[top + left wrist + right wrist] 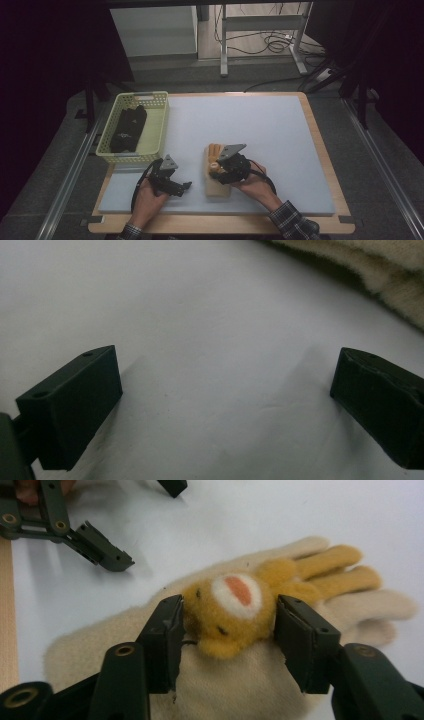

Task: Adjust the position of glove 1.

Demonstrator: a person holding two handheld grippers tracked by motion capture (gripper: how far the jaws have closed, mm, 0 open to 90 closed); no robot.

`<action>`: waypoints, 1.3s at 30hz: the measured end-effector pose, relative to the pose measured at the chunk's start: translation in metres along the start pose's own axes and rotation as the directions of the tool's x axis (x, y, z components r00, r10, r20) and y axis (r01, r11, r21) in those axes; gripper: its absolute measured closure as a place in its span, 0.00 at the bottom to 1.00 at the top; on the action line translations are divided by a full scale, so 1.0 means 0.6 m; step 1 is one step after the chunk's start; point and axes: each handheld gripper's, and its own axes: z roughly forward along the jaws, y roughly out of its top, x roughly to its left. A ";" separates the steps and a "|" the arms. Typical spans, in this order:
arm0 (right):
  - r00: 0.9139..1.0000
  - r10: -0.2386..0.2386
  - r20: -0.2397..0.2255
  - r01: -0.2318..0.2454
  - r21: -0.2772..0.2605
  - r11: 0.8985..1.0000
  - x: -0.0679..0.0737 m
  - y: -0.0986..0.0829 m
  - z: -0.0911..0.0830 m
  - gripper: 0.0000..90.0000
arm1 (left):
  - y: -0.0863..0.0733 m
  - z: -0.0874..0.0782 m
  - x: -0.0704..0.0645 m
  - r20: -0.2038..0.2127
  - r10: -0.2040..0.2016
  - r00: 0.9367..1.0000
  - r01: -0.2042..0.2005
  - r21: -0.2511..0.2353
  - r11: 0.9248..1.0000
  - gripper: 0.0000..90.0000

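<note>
Right gripper view: the right hand-held gripper [227, 625] has its jaws pressed against the bear face on a cream glove [250, 680] lying on the worktop [280, 130] — seemingly gripped, not lifted. The left hand-held gripper [186, 186] rests wide apart, empty — a basket [159, 120] probably awaits.

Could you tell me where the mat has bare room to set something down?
The widest free patch is the far and right part of the grey mat, between the yellow basket and the table's right wooden edge. The near-left is crowded: the cream glove, both hand-held grippers, and the basket holding dark cloth.
</note>
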 end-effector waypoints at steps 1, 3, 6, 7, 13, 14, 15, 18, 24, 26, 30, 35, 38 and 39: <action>1.000 0.000 0.004 0.000 -0.006 1.000 0.000 0.001 -0.004 0.49 | 0.000 0.000 0.000 0.000 -0.001 1.000 0.001 0.000 1.000 0.00; 1.000 0.004 0.013 -0.004 -0.019 1.000 -0.001 0.002 -0.013 0.48 | 0.000 0.000 0.000 0.001 0.000 1.000 0.000 0.000 1.000 0.00; 0.999 0.021 0.035 -0.020 -0.036 0.999 -0.009 -0.001 -0.027 0.47 | 0.000 0.000 0.000 -0.001 0.001 1.000 -0.001 0.000 1.000 0.00; 0.999 0.026 0.041 -0.025 -0.038 0.999 -0.012 -0.003 -0.031 0.47 | 0.000 0.000 0.000 -0.001 0.001 1.000 -0.001 0.000 1.000 0.00; 0.997 0.051 0.063 -0.048 -0.047 0.998 -0.020 -0.021 -0.047 0.48 | 0.000 0.000 0.000 0.000 -0.001 1.000 0.001 0.000 1.000 0.00; 0.996 0.055 0.077 -0.051 -0.054 0.997 -0.020 -0.027 -0.051 0.48 | 0.000 0.000 0.000 0.000 -0.001 1.000 0.001 0.000 1.000 0.00; 0.995 0.063 0.078 -0.059 -0.057 0.997 -0.021 -0.030 -0.055 0.48 | 0.000 0.000 0.000 0.000 -0.001 1.000 0.001 0.000 1.000 0.00; 0.994 0.078 0.082 -0.072 -0.073 0.995 -0.024 -0.036 -0.061 0.49 | 0.000 0.000 0.000 -0.001 -0.001 1.000 0.001 0.000 1.000 0.00; 0.991 0.108 0.077 -0.103 -0.060 0.993 -0.027 -0.059 -0.069 0.67 | 0.000 0.000 0.000 0.000 -0.001 1.000 0.001 0.000 1.000 0.00; 0.991 0.118 0.056 -0.116 -0.050 0.992 -0.026 -0.068 -0.068 0.76 | 0.000 0.000 0.000 -0.001 -0.001 1.000 0.001 0.000 1.000 0.00; 0.991 0.132 0.029 -0.131 -0.025 0.991 -0.021 -0.090 -0.061 0.92 | 0.000 0.000 0.000 0.000 0.001 1.000 -0.001 0.002 1.000 0.00; 0.991 0.137 0.014 -0.136 -0.016 0.991 -0.013 -0.104 -0.054 0.97 | 0.000 0.000 0.000 0.000 0.001 1.000 -0.001 0.002 1.000 0.00; 0.991 0.136 -0.007 -0.136 -0.018 0.991 -0.005 -0.111 -0.051 0.98 | 0.000 0.000 0.000 0.000 0.001 1.000 -0.001 0.002 1.000 0.00; 0.990 0.136 -0.021 -0.137 -0.016 0.990 0.000 -0.114 -0.048 0.98 | 0.000 0.000 0.000 0.000 0.001 1.000 -0.001 0.002 1.000 0.00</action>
